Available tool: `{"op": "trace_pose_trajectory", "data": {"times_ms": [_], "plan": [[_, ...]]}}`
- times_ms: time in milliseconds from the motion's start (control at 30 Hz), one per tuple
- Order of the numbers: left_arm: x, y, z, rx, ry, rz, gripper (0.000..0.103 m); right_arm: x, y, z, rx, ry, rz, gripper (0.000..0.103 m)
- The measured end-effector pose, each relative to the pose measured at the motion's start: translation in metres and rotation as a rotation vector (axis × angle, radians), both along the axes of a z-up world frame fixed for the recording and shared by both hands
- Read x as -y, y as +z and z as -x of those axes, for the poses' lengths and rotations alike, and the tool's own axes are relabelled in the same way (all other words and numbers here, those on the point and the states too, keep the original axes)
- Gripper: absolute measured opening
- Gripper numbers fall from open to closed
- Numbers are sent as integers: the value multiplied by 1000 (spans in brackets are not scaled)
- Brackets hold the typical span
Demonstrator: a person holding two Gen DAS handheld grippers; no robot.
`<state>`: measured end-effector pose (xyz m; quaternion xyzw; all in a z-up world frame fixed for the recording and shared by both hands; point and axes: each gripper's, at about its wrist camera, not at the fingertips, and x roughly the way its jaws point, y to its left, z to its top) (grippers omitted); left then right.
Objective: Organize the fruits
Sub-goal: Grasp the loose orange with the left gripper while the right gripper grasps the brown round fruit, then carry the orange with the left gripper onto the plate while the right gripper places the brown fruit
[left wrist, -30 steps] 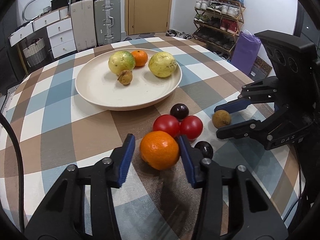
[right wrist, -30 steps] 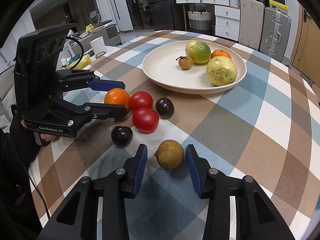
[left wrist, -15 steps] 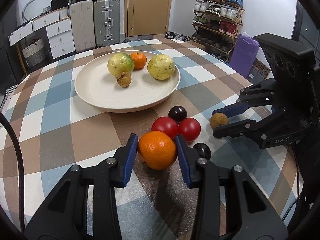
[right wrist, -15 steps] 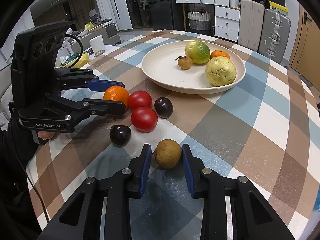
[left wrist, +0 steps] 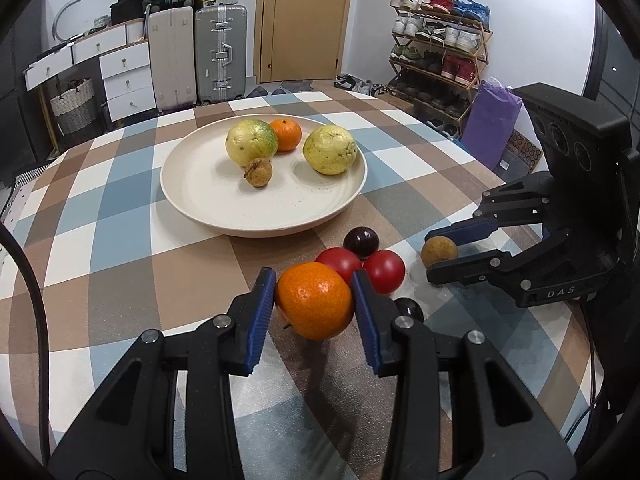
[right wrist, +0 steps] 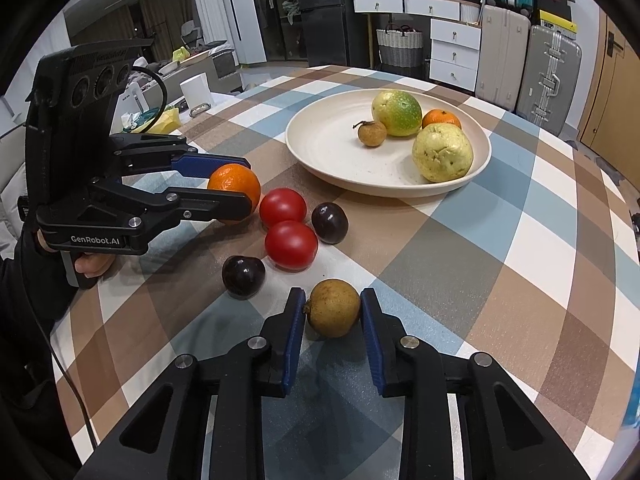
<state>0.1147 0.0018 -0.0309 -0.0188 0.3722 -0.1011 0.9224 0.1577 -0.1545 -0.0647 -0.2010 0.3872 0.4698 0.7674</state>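
**Fruit gripped on both sides of the checked table**

Fruit sat between the fingers of both tongs. The left gripper [left wrist: 315,300] was clamped on an orange [left wrist: 314,306], its blue pads [left wrist: 262,312] pressed to either side of the peel. The orange appeared to sit low over the checked tablecloth [left wrist: 120,240], though whether it touched the cloth could not be told. The right gripper [right wrist: 332,312] was closed on a small brown fruit [right wrist: 333,307], one pad against each side, low over a blue patch of the cloth; contact with the cloth there was likewise unclear.

Just beyond the orange lay two red tomatoes [left wrist: 362,266], touching each other. A dark plum [left wrist: 362,240] rested behind them, nearer the plate, and a second dark plum [right wrist: 243,277] lay beside the left gripper's right finger, between the two tongs.

Farther out stood a cream plate [left wrist: 200,184]. It held a green-yellow fruit [left wrist: 251,142], a small tangerine [left wrist: 285,134] just behind it, a yellow fruit [left wrist: 330,149] to the right, and a little brown fruit [left wrist: 258,172] in front of the green-yellow one.

Past the table's edge, the left view showed suitcases [left wrist: 220,52], white drawers [left wrist: 124,76], a wooden door [left wrist: 304,16] and a shoe rack [left wrist: 440,52]. In the right view a hand [right wrist: 94,266] held the left gripper's handle.
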Motion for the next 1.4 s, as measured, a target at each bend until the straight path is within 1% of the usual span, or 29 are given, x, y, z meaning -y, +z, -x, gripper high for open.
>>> {"op": "trace_pose_trajectory", "data": {"times_ms": [133,367,567,1133,1267,1400], "plan": [[-4,2,0,7,18,9,36,-1,2,0,10,-11,-15,29],[-9,4,0,24,46,18,36,-1,11,-3,31,-56,-78,29],[-19,8,2,43,91,38,36,-2,16,-6,40,-94,-128,29],[-32,14,0,87,179,50,36,-10,23,-12,77,-183,-205,29],[-33,16,-1,102,195,46,36,-10,22,-16,71,-196,-215,29],[-36,18,-6,109,213,66,36,-9,23,-21,65,-217,-237,29]]}}
